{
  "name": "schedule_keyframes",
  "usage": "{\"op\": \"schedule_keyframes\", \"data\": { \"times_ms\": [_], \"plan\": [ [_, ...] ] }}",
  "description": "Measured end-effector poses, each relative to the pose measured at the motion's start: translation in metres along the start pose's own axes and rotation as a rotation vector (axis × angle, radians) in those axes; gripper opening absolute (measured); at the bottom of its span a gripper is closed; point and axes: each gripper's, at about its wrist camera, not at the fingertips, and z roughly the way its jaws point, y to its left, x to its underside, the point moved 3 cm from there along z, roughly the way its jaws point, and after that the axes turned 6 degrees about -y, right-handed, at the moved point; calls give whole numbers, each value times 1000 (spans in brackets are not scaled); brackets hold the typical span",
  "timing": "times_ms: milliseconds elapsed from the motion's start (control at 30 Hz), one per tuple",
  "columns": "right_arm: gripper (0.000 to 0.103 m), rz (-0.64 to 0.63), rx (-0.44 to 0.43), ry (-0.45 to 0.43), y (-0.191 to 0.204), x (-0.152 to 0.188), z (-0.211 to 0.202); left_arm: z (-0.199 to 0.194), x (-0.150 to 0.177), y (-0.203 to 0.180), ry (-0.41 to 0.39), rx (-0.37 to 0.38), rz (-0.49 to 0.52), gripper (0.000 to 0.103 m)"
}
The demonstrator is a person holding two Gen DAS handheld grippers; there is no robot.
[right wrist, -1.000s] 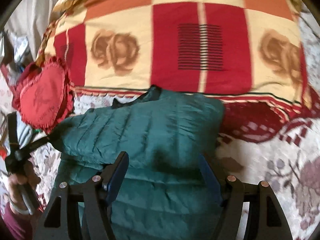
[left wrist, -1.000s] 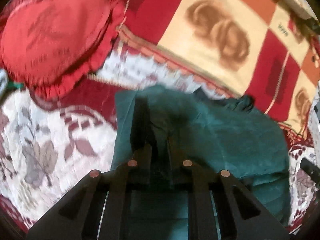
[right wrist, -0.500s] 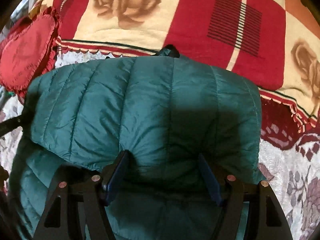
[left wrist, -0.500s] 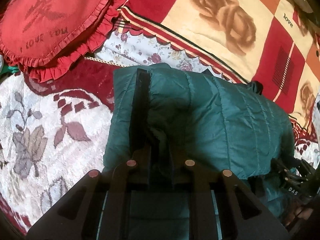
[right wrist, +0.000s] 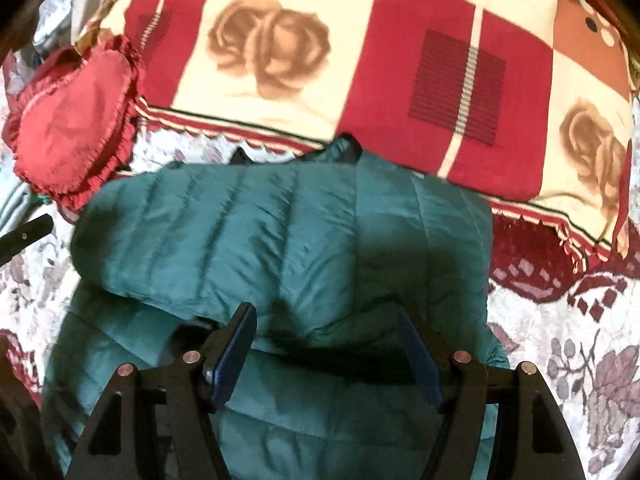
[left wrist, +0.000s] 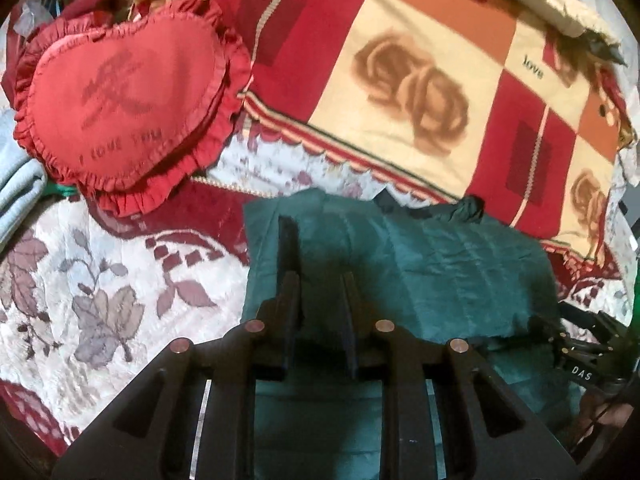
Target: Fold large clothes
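A dark green quilted jacket (right wrist: pixel 304 240) lies on the floral bedspread, its upper part folded over onto its lower part. It also shows in the left wrist view (left wrist: pixel 432 276). My left gripper (left wrist: pixel 318 280) sits over the jacket's left edge with a narrow gap between its fingers and no cloth visibly between them. My right gripper (right wrist: pixel 328 320) is open wide, and the folded edge of the jacket lies between its fingers. The right gripper also shows at the right edge of the left wrist view (left wrist: pixel 576 348).
A red heart-shaped cushion (left wrist: pixel 120 116) lies at the far left. A red and cream rose-patterned blanket (right wrist: pixel 360 52) covers the far side, touching the jacket's collar. The floral bedspread (left wrist: pixel 100 300) lies on both sides of the jacket.
Both grippers have drawn back and up from the jacket. The left fingers have parted slightly and let the jacket's edge drop. The folded part lies flatter.
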Motion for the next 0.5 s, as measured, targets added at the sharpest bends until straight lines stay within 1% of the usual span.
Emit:
{"op": "schedule_keyframes", "data": {
  "times_ms": [33, 100, 133, 167, 233, 333, 433, 500],
  "plan": [
    [69, 5, -13, -10, 2, -4, -4, -3, -2, -2, -9, 16, -13, 20],
    [69, 10, -30, -18, 8, -10, -5, -1, -2, -6, -6, 44, -25, 31],
    [69, 13, -32, -17, 9, -12, -5, 3, -1, -9, -2, 49, -28, 42],
    [69, 14, -33, -15, 11, -14, -2, 5, 1, -11, -3, 48, -28, 47],
    [69, 16, -34, -14, 14, -15, 4, 18, 7, -17, 3, 43, -17, 47],
    [69, 17, -39, 8, 25, -13, 20, 43, 18, -22, 58, 16, 0, 47],
    [69, 7, -42, 31, 37, -6, 38, 72, 31, -18, 112, -39, 14, 47],
    [70, -7, -35, 56, 41, 1, 52, 82, 36, -14, 123, -43, 4, 47]
  ]
}}
